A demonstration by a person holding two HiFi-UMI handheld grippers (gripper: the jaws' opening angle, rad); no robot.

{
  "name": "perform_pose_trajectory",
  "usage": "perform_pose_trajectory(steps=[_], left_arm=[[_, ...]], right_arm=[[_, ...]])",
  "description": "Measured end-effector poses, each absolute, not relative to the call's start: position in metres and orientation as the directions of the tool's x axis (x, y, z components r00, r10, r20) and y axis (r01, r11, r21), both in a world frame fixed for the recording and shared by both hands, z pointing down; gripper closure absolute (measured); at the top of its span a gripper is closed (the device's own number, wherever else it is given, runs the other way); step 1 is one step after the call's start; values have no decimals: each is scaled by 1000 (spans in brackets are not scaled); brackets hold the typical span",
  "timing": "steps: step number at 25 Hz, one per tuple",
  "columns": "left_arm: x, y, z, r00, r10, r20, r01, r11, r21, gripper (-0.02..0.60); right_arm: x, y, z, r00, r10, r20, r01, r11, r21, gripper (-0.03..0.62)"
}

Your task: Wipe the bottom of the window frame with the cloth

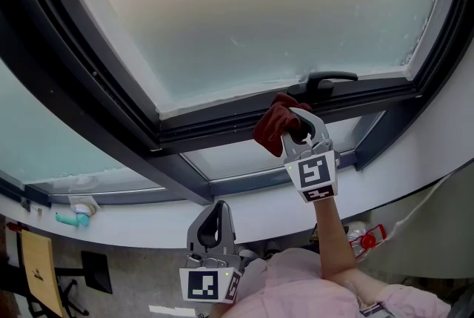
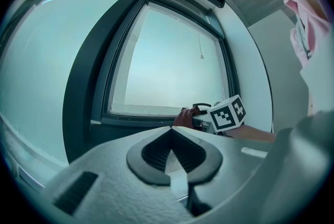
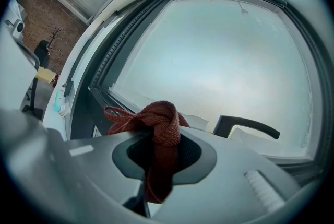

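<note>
We hold the dark red cloth [image 1: 272, 127] clamped between the jaws of our right gripper [image 1: 298, 124]. It is bunched into a knot that sticks out past the jaw tips. The cloth sits just below and left of the black window handle [image 1: 331, 78], at the dark bottom rail of the window frame [image 1: 215, 127]. We cannot tell whether it touches the rail. Our left gripper [image 1: 215, 213] hangs well below the handle and to its left, its jaws brought together with nothing between them. It is well apart from the cloth and the frame.
</note>
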State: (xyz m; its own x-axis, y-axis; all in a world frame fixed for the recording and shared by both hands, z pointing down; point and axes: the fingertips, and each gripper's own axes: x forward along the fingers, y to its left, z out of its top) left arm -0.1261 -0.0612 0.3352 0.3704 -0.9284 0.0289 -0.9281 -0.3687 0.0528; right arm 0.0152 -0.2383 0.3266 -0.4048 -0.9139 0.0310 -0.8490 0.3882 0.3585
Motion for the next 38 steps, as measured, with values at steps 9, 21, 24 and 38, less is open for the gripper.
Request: perform_pose_trajectory(steps=[9,21,24,38], left_arm=[[-125,-61,334,376,-926,27,-926,-374,47,586],[-126,-59,336,378,-925,30,-925,-377,51,586],[-127,-58,337,376,-926,31,-926,-375,50,586],[-133,-54,338,375,-927,28,-926,-373,57,586]], right_arm=[[22,-239,327,-391,-920,30,-857,376,353,525],[38,-241,327,-354,-935,27,-876,342,341,525],[44,-241,327,-341,-940,25,-882,329,337,525],[70,-243,327,-272,-962,20,-912,264,312,525]])
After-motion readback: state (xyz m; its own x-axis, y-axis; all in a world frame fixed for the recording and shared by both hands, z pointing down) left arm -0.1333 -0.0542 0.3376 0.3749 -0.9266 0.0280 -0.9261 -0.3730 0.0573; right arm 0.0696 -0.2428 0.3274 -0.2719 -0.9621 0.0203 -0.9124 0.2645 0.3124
